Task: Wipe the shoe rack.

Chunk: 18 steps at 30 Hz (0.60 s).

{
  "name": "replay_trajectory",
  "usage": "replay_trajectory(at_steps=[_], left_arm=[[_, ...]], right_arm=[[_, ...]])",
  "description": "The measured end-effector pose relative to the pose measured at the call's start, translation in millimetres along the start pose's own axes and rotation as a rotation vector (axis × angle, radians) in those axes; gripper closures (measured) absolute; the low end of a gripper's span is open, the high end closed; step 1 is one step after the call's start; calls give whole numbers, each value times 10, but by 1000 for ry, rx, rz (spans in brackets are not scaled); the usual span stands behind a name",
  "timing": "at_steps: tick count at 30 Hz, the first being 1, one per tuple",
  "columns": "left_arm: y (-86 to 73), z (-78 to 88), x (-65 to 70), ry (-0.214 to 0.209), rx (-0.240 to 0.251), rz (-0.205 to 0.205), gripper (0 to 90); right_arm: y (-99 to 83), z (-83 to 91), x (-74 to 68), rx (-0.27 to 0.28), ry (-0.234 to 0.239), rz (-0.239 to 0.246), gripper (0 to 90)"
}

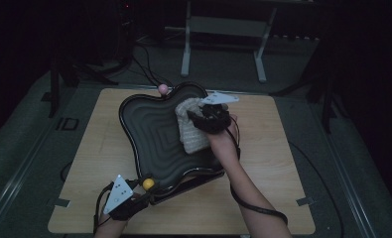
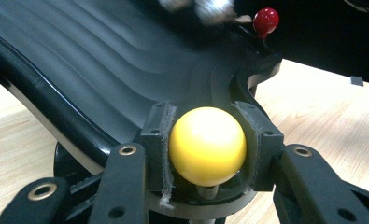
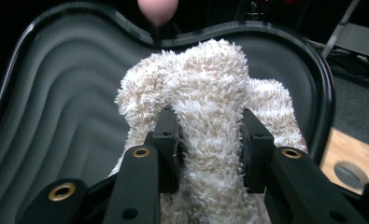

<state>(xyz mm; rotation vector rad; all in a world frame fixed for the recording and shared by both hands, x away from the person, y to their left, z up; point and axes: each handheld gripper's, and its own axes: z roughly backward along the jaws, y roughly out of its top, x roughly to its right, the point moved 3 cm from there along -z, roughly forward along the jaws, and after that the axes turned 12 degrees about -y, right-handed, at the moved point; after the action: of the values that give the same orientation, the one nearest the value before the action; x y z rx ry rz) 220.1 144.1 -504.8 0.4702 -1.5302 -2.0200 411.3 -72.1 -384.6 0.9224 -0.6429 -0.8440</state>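
A pale wooden table [image 1: 278, 163] stands on grey flooring in a dark room; cables run over the floor behind it, and a grey metal frame [image 1: 223, 29] stands at the back.

At the near left corner of the table the left gripper [image 1: 140, 191] has its jaws closed on the yellow ball [image 1: 148, 183] that sits on a peg at the near edge of the black tray [image 1: 149, 134]; the left gripper view shows both pads pressed against that ball [image 2: 207, 145], the tray's stepped ridges rising away behind it, and a red ball [image 2: 266, 19] on a peg at the far rim; from above that far ball looks pink [image 1: 162, 89].

The tray lies tilted across the table's middle; on its right half is the white fluffy cloth [image 1: 192, 126].

To the right, the right gripper [image 1: 202, 119] pinches a raised fold of the cloth; the right gripper view shows the pile [image 3: 210, 140] squeezed between both pads, with the tray's curved rim behind and a strip of table to the right.
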Motion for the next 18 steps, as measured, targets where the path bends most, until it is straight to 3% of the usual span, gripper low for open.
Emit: replay_trajectory(at_steps=[6,9,15,18], left_arm=[[-1,1,-1,-2,1,-1,592],[-2,-1,-1,-2,4,-2,592],[-3,-1,-5,-6,6,-3,592],[-3,-2,-3,-4,5,-3,593]], right_arm=[[324,-159,19,23,-28,-21,661],[422,-281,23,23,-45,5,661],[449,-458,24,-6,-59,0,661],[361,-560,15,-53,-69,19,660]])
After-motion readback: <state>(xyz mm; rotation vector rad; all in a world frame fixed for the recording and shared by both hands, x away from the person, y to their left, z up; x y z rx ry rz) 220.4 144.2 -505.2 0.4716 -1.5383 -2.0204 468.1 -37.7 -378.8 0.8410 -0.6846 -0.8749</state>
